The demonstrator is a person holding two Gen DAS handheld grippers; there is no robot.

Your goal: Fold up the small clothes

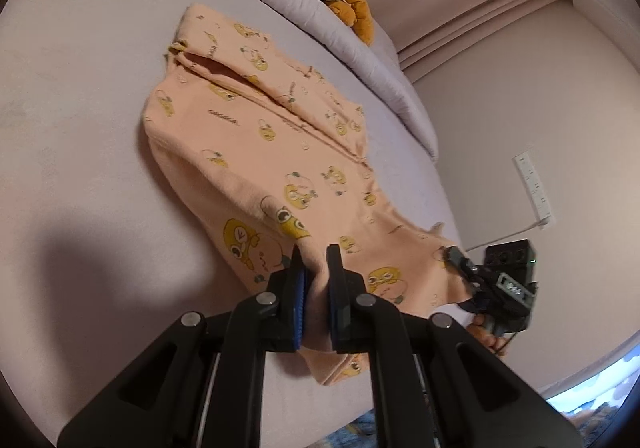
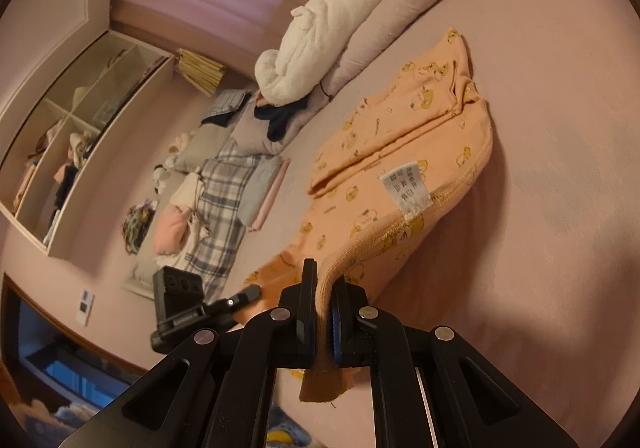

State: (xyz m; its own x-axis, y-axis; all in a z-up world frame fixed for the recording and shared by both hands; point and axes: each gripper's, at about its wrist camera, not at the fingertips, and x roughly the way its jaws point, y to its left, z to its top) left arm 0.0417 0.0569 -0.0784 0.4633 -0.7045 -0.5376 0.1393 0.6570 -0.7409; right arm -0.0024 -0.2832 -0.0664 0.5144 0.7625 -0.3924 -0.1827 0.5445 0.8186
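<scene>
Garment first: we have 1 small peach cotton garment printed with yellow cartoon ducks (image 1: 256,136), lying lengthwise on the pale pink bed sheet (image 1: 80,96). Its long axis runs straight away from both sets of fingers, toward the rolled lilac quilt (image 1: 320,20) at the far side of the bed. The far end rests flat with 1 flap already laid over; the near edge is raised off the sheet.

We hold that near edge at 2 points. The left gripper (image 1: 316,296) is clenched on a bunched corner of fabric, and the right gripper (image 2: 322,312) is pinched on the stitched hem near the white care label (image 2: 406,184). In the left wrist view the right gripper sits just beside the opposite near corner, so both hands are equally near the held edge and equally far from the resting end.

We judge the step in hand to be a lengthwise fold: the held edge would travel along the long axis, away from us, to meet the far end. Uneven travel between the 2 grips would skew the fold line.
</scene>
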